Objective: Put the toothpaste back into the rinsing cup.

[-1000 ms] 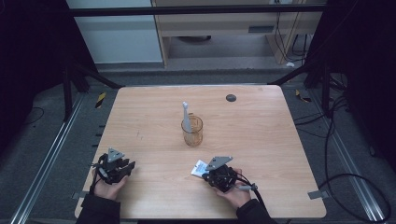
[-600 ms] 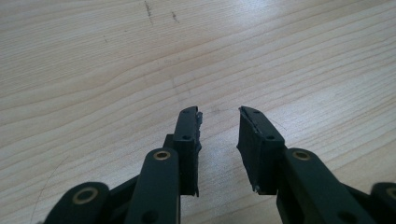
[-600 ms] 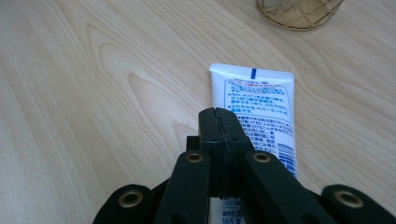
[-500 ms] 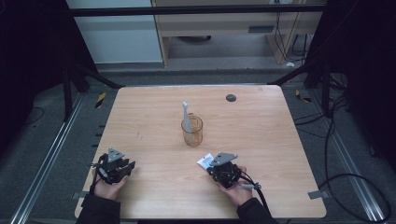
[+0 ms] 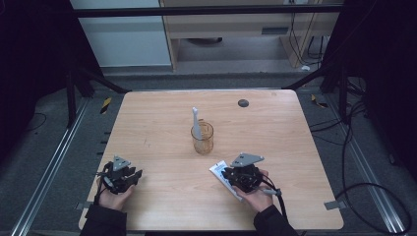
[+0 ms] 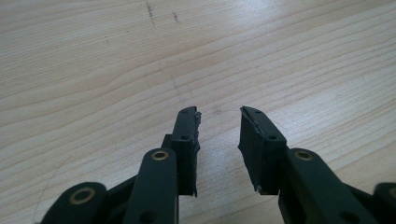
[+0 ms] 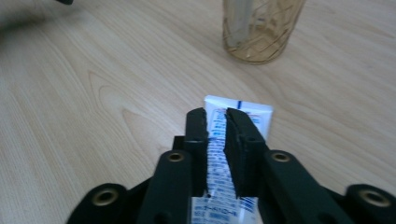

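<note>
Grippers low over the table (image 5: 162, 113), a white tube (image 5: 219, 172) under the right one.

Right gripper (image 7: 215, 122) hung just above the tube with blue print, which lay flat on the wood near the table's front edge, its crimped end toward the glass (image 5: 202, 139); the jaws had just been opening and stood a narrow gap apart, the tube showing in the gap beneath them, and whether the pads touched it I could not tell. Glass stood near the table's middle, a white stick (image 5: 196, 123) leaning inside it. Left gripper (image 6: 219, 122) sat well apart at the front left, its jaws having just opened further, standing apart over bare wood.
</note>
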`<state>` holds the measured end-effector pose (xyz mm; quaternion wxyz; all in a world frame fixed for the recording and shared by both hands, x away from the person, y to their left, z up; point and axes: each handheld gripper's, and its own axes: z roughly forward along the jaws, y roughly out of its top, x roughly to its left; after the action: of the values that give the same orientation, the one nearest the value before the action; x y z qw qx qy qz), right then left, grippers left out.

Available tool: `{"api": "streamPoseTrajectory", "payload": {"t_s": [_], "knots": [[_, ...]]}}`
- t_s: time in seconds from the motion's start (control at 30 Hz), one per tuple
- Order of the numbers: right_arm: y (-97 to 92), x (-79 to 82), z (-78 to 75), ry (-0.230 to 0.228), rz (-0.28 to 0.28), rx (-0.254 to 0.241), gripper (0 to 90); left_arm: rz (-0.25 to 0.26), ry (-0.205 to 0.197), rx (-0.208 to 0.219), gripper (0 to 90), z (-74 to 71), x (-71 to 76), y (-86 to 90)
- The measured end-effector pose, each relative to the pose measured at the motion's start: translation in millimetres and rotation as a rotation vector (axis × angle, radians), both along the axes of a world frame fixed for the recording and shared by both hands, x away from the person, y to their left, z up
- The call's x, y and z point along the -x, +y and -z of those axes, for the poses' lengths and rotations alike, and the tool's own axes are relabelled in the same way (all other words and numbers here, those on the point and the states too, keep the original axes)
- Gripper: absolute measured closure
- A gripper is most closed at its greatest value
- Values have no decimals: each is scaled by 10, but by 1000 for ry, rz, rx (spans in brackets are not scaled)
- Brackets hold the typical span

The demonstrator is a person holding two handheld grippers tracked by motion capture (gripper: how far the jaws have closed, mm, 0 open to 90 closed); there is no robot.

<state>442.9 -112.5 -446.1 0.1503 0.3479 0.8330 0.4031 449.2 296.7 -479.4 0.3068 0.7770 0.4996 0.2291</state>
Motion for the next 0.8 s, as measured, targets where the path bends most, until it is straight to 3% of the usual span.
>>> {"api": "streamPoseTrajectory", "payload": {"t_s": [0.1,0.2,0.37,0.43,0.6,0.8], "knots": [[-53,-16,-67,4,18,10,680,0,3,1,661,5,-4,-1],[-94,-52,-130,16,39,66,595,-1,5,1,656,10,-7,0],[-89,-133,-136,64,63,119,477,-1,2,-2,648,8,-2,-2],[-82,-136,-134,58,74,127,465,0,1,-5,646,12,-2,-6],[-54,-168,-84,107,74,147,433,3,1,-4,641,13,-6,-9],[-28,-167,-61,126,71,153,424,3,1,-3,639,10,-1,-5]]}}
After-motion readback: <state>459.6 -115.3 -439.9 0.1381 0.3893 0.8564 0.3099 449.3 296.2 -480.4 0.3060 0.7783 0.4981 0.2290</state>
